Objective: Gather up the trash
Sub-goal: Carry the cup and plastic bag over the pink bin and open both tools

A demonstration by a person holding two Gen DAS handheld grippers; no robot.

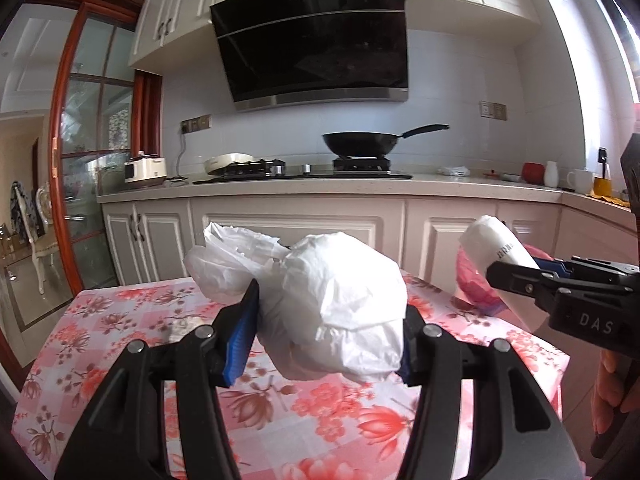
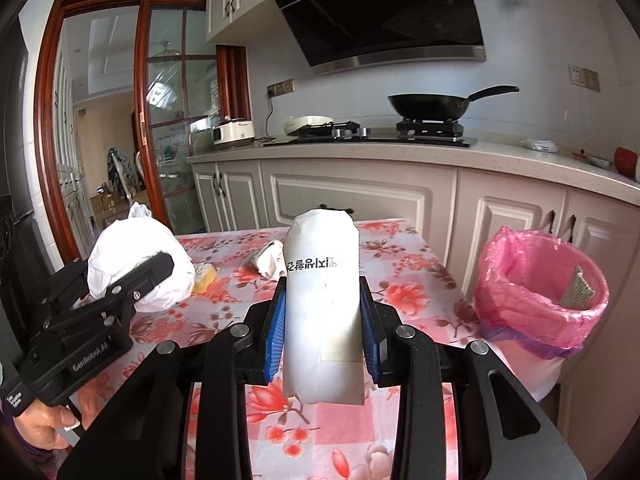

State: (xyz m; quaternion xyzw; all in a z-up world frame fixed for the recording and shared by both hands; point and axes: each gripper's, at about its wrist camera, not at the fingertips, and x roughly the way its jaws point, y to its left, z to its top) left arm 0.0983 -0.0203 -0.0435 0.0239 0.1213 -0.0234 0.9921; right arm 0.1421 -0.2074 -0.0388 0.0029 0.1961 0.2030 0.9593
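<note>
The left gripper (image 1: 326, 320) was clamped on a crumpled white plastic bag (image 1: 332, 304), its blue pads (image 1: 240, 344) pressing the bundle from both sides and holding it above the floral tablecloth (image 1: 120, 320). The bag's loose handles stuck up to the left of the bundle. The right gripper (image 2: 322, 320) was closed on a white roll of bags (image 2: 322, 300), which stood upright between its blue pads (image 2: 276, 328), black printed characters running across its middle. In the right wrist view, a hand (image 2: 44, 424) gripped the handle of the left tool at the lower left.

Farther along the table, a yellow scrap (image 2: 204, 276) and a crumpled white wrapper (image 2: 268, 260) lay on the cloth, the scrap just beside the held bag as seen from the right wrist. At the table's right edge stood a bin lined with a pink bag (image 2: 540, 296), with a green patterned packet (image 2: 578, 292) resting inside against its far wall.

Beyond the table ran pale cabinets and a countertop (image 1: 440, 182). On it sat a gas hob bearing a black wok (image 1: 356, 142), a cream cooker (image 1: 144, 170) at the left end, and a red pot (image 1: 533, 172), a white jug and a white mug (image 1: 578, 180) to the right. A black range hood (image 1: 312, 40) hung above.
</note>
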